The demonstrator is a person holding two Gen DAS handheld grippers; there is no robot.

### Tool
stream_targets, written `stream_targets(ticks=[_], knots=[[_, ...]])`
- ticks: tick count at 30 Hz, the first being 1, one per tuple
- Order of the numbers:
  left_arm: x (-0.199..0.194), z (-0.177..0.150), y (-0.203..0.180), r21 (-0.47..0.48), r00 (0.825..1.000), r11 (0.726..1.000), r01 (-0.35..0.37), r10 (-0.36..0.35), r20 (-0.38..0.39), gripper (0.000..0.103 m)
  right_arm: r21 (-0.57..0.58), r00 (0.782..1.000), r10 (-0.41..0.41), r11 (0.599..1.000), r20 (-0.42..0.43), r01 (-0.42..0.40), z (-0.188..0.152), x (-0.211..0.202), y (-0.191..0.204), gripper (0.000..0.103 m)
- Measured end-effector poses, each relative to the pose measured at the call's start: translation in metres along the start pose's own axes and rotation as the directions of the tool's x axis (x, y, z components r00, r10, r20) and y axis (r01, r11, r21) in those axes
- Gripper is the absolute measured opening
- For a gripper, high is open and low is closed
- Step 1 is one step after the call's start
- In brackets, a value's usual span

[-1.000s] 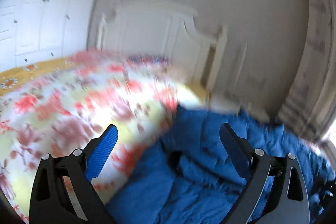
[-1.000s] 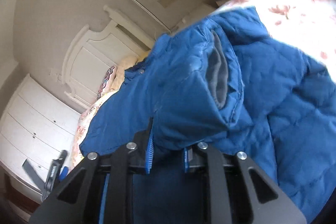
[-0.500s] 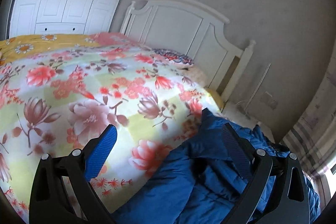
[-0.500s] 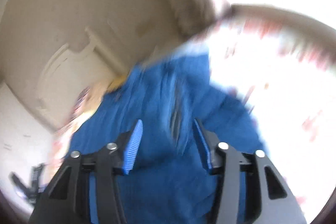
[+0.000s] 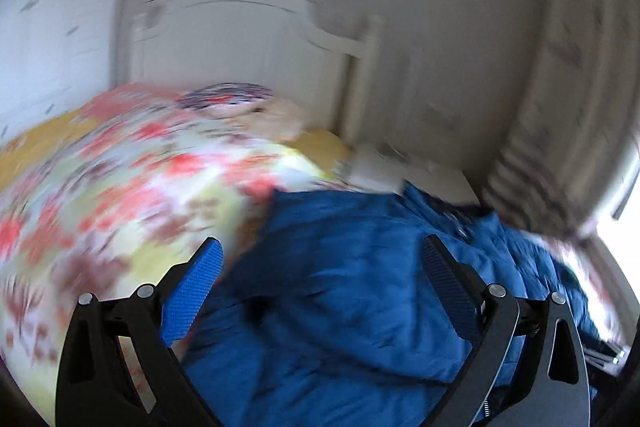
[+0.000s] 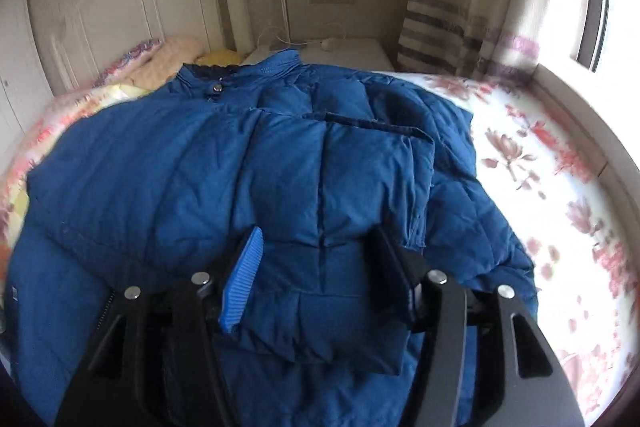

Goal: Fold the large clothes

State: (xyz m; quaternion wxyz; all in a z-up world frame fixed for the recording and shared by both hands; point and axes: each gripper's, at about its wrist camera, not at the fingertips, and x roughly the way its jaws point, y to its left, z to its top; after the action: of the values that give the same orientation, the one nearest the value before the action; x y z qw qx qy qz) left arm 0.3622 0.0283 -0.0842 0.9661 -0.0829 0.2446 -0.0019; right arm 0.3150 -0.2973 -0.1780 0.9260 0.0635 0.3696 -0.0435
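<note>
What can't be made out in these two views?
- Left view: motion blur smears the bedspread and headboard.
- Right view: the jacket hem is cut off by the bottom edge and the right claw.
- Jacket's underside: hidden.

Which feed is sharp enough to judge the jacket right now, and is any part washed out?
Left wrist view: motion-blurred, floral bedspread smeared. Right wrist view: sharp on the blue puffer jacket; window light blows out the bedspread at right.
</note>
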Motion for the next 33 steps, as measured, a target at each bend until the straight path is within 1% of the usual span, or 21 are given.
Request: stream_targets(ticks=[4, 5, 6, 7, 8, 9, 10, 12, 13, 15, 16, 18, 19, 21, 22, 25, 27, 28, 30, 31, 33], knots=[[0.054, 0.008, -0.03, 0.106, 0.992, 0.994, 0.0, 0.013, -0.123, 0.096, -0.014, 1.0, -0.014, 1.0, -0.003, 0.014, 0.002, 0.001, 0.004, 0.065], [0.076, 0.006, -0.029, 0.122, 0.981, 0.992, -0.026, 0.049, -0.188, 0.096, -0.01, 1.0, 0.0, 1.0, -0.004, 0.0, 0.003, 0.002, 0.002, 0.067], [0.094, 0.001, -0.025, 0.124, 0.967, 0.991, -0.059, 0.088, -0.24, 0.096, -0.004, 0.999, 0.033, 0.999, -0.009, -0.033, 0.004, 0.002, 0.001, 0.075], [0.117, -0.008, -0.014, 0.11, 0.942, 0.99, -0.09, 0.12, -0.314, 0.099, 0.002, 0.998, 0.06, 0.998, -0.013, -0.06, 0.004, 0.002, -0.001, 0.079], [0.126, -0.013, -0.008, 0.099, 0.937, 0.992, -0.08, 0.109, -0.333, 0.099, 0.005, 0.996, 0.083, 0.997, -0.015, -0.083, 0.005, 0.002, -0.001, 0.083], [0.13, -0.02, -0.001, 0.078, 0.943, 0.996, -0.043, 0.067, -0.327, 0.099, -0.002, 0.994, 0.109, 0.994, -0.019, -0.109, 0.005, 0.002, 0.0, 0.087], [0.127, -0.021, 0.004, 0.052, 0.946, 0.998, -0.03, 0.045, -0.32, 0.099, -0.009, 0.993, 0.113, 0.993, -0.02, -0.114, 0.005, 0.002, 0.001, 0.088], [0.125, -0.022, 0.002, 0.065, 0.949, 0.997, -0.041, 0.059, -0.309, 0.099, -0.024, 0.995, 0.096, 0.995, -0.021, -0.096, 0.006, -0.002, 0.006, 0.086], [0.127, -0.024, -0.001, 0.083, 0.947, 0.995, -0.054, 0.078, -0.312, 0.099, -0.035, 0.998, 0.066, 0.997, 0.001, -0.066, 0.007, -0.008, 0.009, 0.077], [0.126, -0.024, -0.004, 0.094, 0.946, 0.994, -0.064, 0.09, -0.312, 0.099, -0.08, 0.997, 0.05, 0.996, 0.056, -0.046, 0.014, -0.019, 0.022, 0.065], [0.126, -0.024, -0.004, 0.093, 0.946, 0.994, -0.064, 0.091, -0.313, 0.099, -0.117, 0.995, 0.04, 0.993, 0.095, -0.029, 0.02, -0.024, 0.033, 0.065], [0.125, -0.023, -0.002, 0.088, 0.946, 0.994, -0.062, 0.087, -0.313, 0.099, -0.174, 0.991, 0.026, 0.985, 0.133, -0.002, 0.031, -0.023, 0.048, 0.065], [0.125, -0.023, -0.002, 0.088, 0.946, 0.994, -0.062, 0.087, -0.313, 0.099, -0.193, 0.993, 0.02, 0.981, 0.115, 0.002, 0.038, -0.015, 0.054, 0.065], [0.126, -0.022, -0.002, 0.089, 0.946, 0.994, -0.062, 0.087, -0.313, 0.099, -0.209, 0.998, -0.033, 0.977, 0.049, 0.042, 0.047, 0.012, 0.056, 0.065], [0.126, -0.022, -0.002, 0.088, 0.946, 0.994, -0.061, 0.085, -0.312, 0.099, -0.211, 0.999, -0.037, 0.977, -0.029, 0.03, 0.048, 0.031, 0.055, 0.069], [0.125, -0.022, -0.002, 0.085, 0.946, 0.995, -0.061, 0.085, -0.313, 0.099, -0.24, 0.997, -0.012, 0.971, -0.077, -0.006, 0.053, 0.037, 0.055, 0.07], [0.126, -0.023, -0.002, 0.09, 0.946, 0.994, -0.066, 0.091, -0.311, 0.099, -0.253, 0.997, 0.015, 0.967, -0.074, -0.034, 0.061, 0.032, 0.049, 0.067], [0.126, -0.023, -0.002, 0.09, 0.946, 0.994, -0.068, 0.093, -0.311, 0.099, -0.239, 0.999, 0.013, 0.971, -0.041, -0.022, 0.07, 0.026, 0.039, 0.067], [0.126, -0.022, -0.002, 0.088, 0.946, 0.994, -0.07, 0.094, -0.31, 0.099, -0.176, 1.0, -0.015, 0.984, 0.003, 0.016, 0.086, 0.023, 0.012, 0.067], [0.126, -0.023, -0.002, 0.088, 0.946, 0.994, -0.07, 0.094, -0.309, 0.099, -0.129, 1.0, -0.013, 0.992, 0.01, 0.014, 0.093, 0.026, -0.004, 0.066], [0.126, -0.022, -0.002, 0.087, 0.946, 0.994, -0.069, 0.092, -0.309, 0.099, -0.097, 1.0, -0.016, 0.995, -0.025, 0.013, 0.1, 0.041, -0.027, 0.063]])
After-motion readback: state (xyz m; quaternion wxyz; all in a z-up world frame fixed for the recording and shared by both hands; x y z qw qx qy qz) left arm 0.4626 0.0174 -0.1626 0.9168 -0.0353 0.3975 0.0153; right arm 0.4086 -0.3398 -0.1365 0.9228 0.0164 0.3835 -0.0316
